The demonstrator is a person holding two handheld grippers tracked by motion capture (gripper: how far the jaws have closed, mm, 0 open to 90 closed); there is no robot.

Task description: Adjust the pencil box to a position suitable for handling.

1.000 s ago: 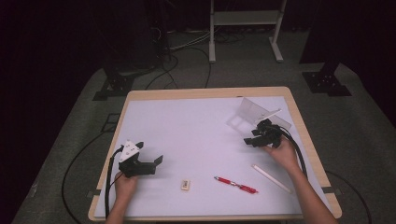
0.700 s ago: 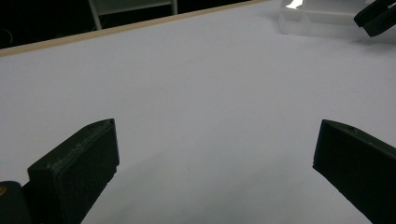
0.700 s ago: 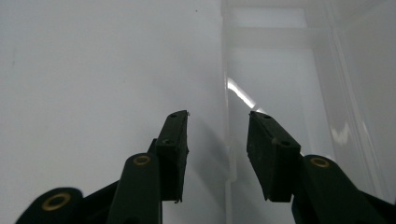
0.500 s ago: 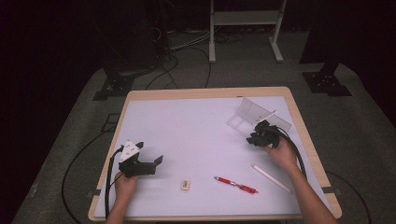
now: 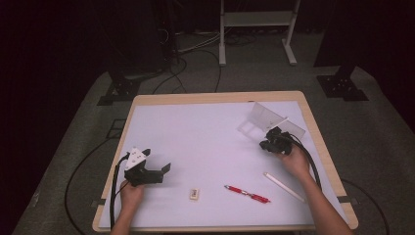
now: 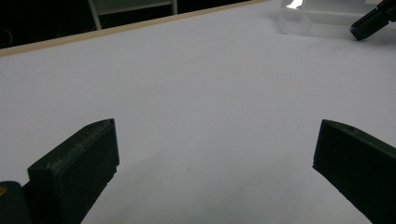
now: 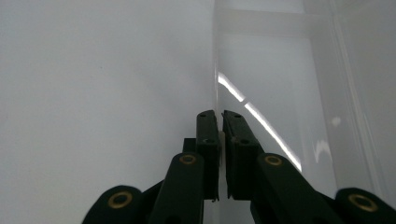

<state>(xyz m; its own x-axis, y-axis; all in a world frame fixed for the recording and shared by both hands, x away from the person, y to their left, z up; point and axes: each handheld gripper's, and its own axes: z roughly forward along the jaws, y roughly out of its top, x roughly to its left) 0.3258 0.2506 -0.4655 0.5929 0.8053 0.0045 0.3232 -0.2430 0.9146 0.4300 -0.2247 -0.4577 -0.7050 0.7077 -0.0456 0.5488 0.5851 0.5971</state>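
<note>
White worktop: right gripper, jaws just closed, apparently pinches the clear box wall edge; thin grip may slip. Left gripper gapes, empty.

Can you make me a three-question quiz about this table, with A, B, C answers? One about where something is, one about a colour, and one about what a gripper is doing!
1. Where does the small pale eraser block lie?
A. Inside the box
B. Near the table's front edge
C. On the floor

2. What colour is the pen?
A. Red
B. Green
C. Yellow

3. What is the right gripper doing?
A. Standing wide open
B. Holding the pen
C. Pinching the clear plastic box's wall

Answers: 1 B, it lies between the hands by the front edge. 2 A, its barrel is red. 3 C, the jaws have just been closing and now clamp the thin clear wall.
</note>
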